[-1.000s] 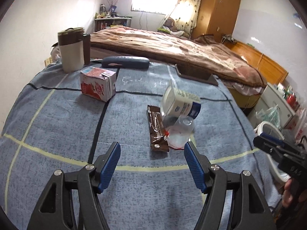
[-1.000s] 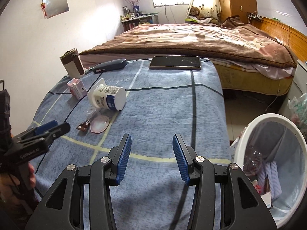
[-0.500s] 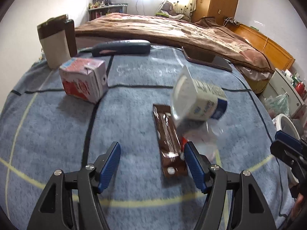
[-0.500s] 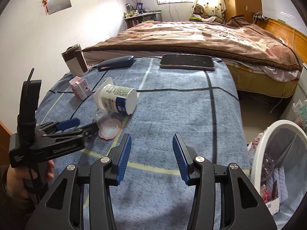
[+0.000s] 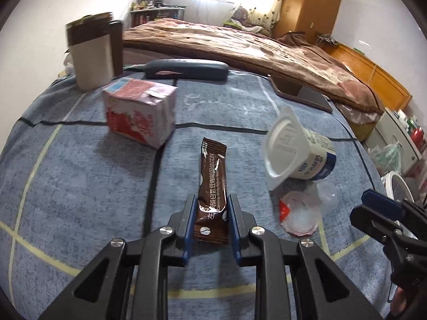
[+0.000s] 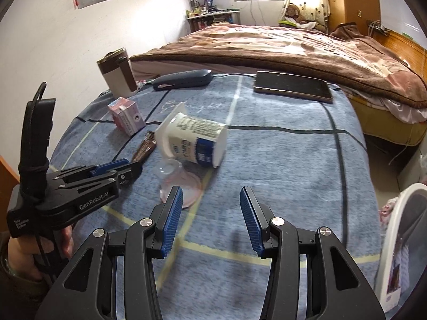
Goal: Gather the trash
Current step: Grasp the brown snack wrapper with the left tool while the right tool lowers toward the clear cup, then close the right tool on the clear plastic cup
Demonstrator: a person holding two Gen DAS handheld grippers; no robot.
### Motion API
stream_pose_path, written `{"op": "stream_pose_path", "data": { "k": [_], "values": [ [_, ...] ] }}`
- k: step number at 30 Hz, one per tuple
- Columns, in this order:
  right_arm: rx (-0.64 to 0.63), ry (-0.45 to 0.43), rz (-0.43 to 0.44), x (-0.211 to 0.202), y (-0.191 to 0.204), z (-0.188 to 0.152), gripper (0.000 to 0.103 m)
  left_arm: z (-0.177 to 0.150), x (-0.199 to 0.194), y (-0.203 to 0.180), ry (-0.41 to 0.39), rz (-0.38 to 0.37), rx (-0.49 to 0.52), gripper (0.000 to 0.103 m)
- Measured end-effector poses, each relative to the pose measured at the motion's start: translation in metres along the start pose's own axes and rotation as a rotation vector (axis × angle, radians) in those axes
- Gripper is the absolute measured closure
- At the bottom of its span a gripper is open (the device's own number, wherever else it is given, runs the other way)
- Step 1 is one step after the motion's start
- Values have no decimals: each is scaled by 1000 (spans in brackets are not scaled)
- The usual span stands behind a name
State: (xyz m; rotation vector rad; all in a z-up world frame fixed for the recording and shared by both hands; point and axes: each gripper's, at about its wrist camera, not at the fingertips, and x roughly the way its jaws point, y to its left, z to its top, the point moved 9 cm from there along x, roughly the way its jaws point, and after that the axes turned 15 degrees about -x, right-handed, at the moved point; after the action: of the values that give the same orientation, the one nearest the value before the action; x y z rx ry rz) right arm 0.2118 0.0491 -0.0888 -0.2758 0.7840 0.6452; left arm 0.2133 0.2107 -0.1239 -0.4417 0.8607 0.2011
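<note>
The left gripper (image 5: 210,214) is seen closed on the near end of a brown coffee-stick sachet (image 5: 212,186), the two blue-padded fingers (image 5: 190,213) pressing against its long edges so that the lower part of the sachet lies between them and the rest extends forward over the blue checked blanket (image 5: 80,176). To the right of the sachet a white yoghurt cup (image 5: 296,150) is lying on its side with its open mouth turned toward the left gripper, and just in front of the cup a small clear plastic cup (image 5: 324,192) and a peeled foil lid (image 5: 297,214) are touching each other on the blanket. A pink milk carton (image 5: 140,112) stands to the left beyond the sachet, well apart from the fingers. Farther back a white and brown thermos mug (image 5: 92,53), a dark blue glasses case (image 5: 186,69) and a tablet (image 6: 293,86) are seen near the blanket's far edge. The right gripper (image 6: 210,221) is held above the blanket with its fingers wide apart and nothing between them, the foil lid lying just beyond its left fingertip. A white trash bin (image 6: 397,250) is partly visible at the right edge of the right wrist view.
</note>
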Motion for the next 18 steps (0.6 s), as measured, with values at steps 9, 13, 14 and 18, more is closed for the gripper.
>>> {"op": "stream_pose_path", "data": {
  "k": [9,13,14,18],
  "values": [
    [-22,-2,36,11,18,6,56,-3,-12,25,-14,-1,-68,79],
    [-25,2,49,19,26,10,56,-6,-17,34,-17,-7,-91,79],
    [-28,3,49,20,27,11,56,-6,-18,35,-17,-8,-94,79],
    [-35,16,42,29,31,13,56,-6,-20,40,-23,-2,-105,79]
  ]
}}
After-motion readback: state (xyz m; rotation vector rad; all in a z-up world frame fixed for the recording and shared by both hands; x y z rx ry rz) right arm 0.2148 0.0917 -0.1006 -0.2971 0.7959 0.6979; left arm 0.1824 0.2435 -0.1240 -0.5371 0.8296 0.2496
